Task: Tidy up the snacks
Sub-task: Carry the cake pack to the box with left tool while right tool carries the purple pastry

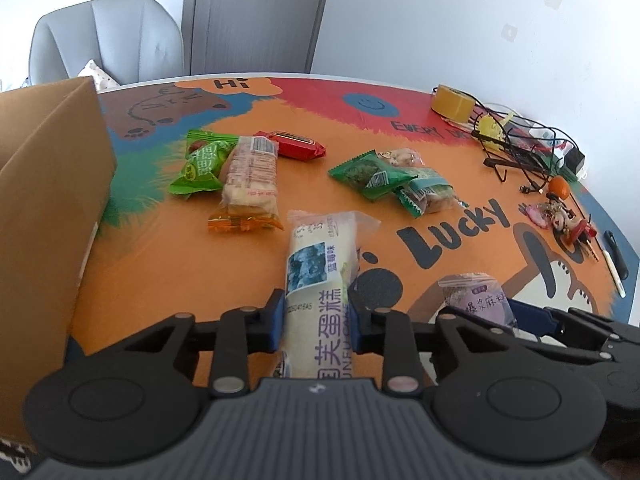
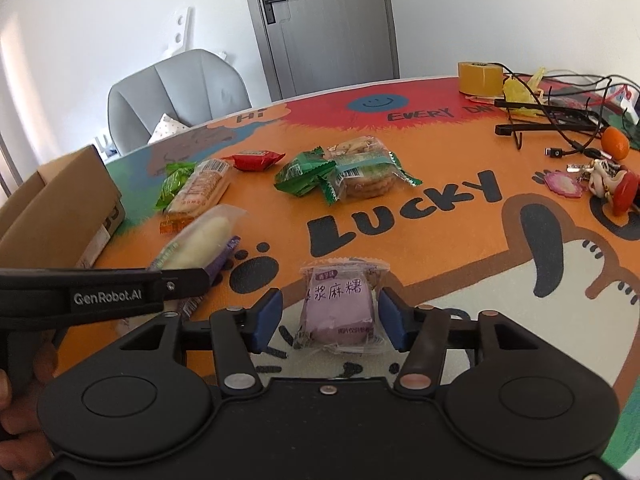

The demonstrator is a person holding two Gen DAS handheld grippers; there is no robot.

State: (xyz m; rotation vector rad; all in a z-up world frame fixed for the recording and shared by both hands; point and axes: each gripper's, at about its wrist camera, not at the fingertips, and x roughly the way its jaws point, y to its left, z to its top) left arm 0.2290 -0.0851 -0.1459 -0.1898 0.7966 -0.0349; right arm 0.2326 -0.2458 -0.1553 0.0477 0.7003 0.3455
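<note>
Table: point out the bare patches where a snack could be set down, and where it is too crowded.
Bare: the mat around the LUCKY lettering, between the green biscuit packets and the purple mochi packet; also the red strip by the smiley face. Crowded: the cables, tape roll and keychains; and beside the cardboard box.

Orange cartoon tablecloth [image 2: 420,240] with black "LUCKY" lettering; a purple mochi packet [image 2: 340,308], green wrappers [image 1: 200,164], one red candy [image 1: 296,145], plain brown box [image 1: 44,200].
</note>
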